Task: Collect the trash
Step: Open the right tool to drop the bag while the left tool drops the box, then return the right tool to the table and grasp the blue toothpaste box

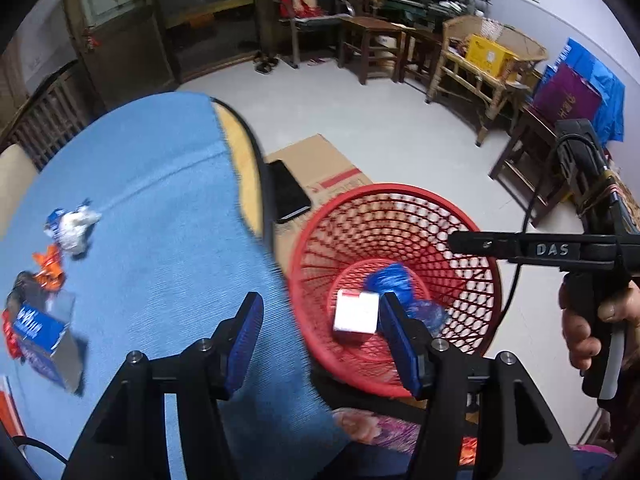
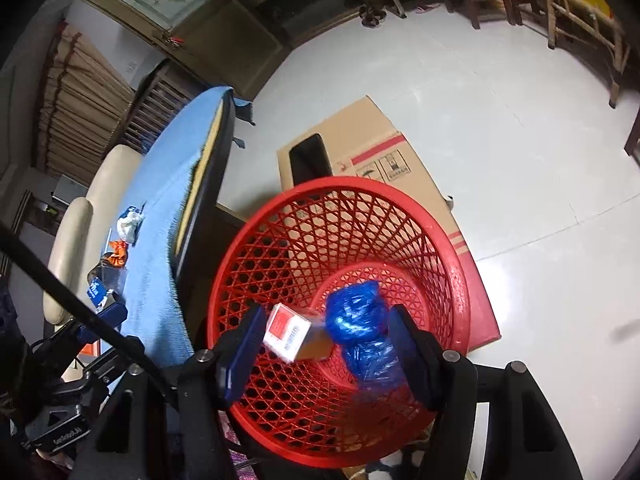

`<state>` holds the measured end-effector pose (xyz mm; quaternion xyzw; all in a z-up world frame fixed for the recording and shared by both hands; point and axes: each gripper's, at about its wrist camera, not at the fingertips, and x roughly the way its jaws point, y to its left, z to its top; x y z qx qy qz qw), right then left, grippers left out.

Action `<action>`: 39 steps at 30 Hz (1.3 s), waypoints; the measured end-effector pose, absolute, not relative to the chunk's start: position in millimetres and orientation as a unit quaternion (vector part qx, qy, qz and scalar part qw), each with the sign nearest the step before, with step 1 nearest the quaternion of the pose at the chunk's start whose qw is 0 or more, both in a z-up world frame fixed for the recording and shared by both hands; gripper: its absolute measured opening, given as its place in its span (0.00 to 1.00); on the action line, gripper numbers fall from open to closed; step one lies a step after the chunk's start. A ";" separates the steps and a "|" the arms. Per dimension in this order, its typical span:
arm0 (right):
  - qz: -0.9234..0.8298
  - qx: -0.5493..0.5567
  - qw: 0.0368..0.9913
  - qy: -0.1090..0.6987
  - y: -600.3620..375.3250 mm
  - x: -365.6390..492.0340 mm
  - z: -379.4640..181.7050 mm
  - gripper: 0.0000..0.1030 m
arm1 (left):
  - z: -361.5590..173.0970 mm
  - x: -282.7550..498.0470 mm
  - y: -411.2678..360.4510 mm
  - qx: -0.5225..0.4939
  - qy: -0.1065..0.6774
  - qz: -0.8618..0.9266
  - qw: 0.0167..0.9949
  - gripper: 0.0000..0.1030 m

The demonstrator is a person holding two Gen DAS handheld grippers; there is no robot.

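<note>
Right gripper (image 2: 320, 344) jaws apart above red basket (image 2: 456, 280), small red-white box (image 2: 286, 332) loose between them beside blue bag (image 2: 356, 320); left gripper (image 1: 320, 332) open, empty, over counter (image 1: 160, 184) edge.

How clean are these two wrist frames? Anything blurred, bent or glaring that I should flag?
Left wrist: heavy fisheye bending with dark corners; the blue cloth's edge beside the red basket smears, and the boxes at far left are soft. Right wrist: same distortion; the small red-and-white box and blue plastic wad in the basket are motion-blurred, and the pale floor carries a mild sheen.
</note>
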<state>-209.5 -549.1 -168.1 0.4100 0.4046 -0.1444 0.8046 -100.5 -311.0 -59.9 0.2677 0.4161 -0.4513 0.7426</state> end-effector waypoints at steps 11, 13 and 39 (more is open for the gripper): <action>-0.089 0.340 0.849 0.396 -501.7 -169.4 -125.7 0.66 | -43.0 -58.4 -185.8 0.195 0.419 -0.334 0.821 0.62; -0.072 0.323 0.855 0.400 -487.8 -155.6 -117.8 0.66 | -41.2 -43.1 -154.9 0.167 0.427 -0.307 0.834 0.62; 0.196 0.214 0.856 0.429 -298.9 91.2 -100.7 0.66 | -66.5 90.8 30.2 -0.072 0.503 -0.190 0.840 0.63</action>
